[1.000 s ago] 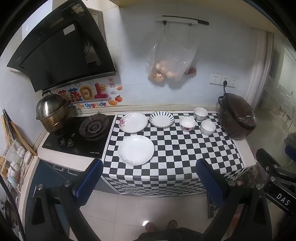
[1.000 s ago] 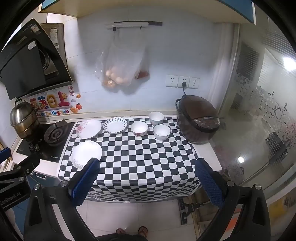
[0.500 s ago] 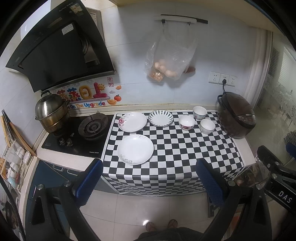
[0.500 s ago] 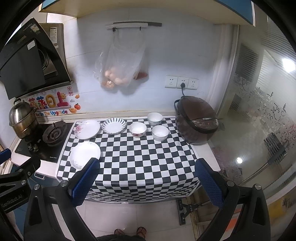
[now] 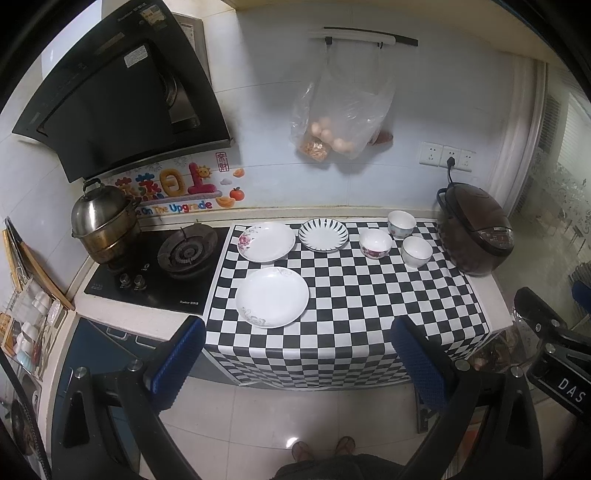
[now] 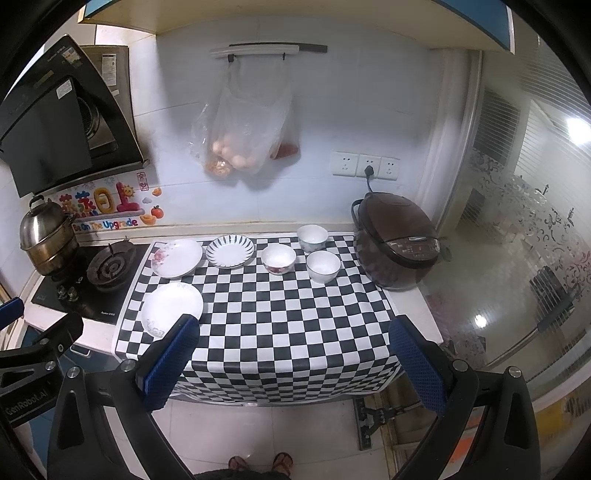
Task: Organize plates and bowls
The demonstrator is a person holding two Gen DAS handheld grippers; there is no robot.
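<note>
A black range hood fills the upper left. Below it a steel pot stands beside a gas burner. At centre top a plastic bag hangs from a rail. A brown rice cooker sits at right on the table, plugged into a socket.

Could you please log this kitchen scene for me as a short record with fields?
surface: black-and-white checkered cloth
plates: plain white plate nearest; pink-flowered white plate and blue-striped plate behind
bowls: three white bowls, one with red flowers, one plain, one at the back
stacking: none yet, all apart
right of bowls: brown rice cooker
left gripper: open, empty
right gripper: open, empty
</note>
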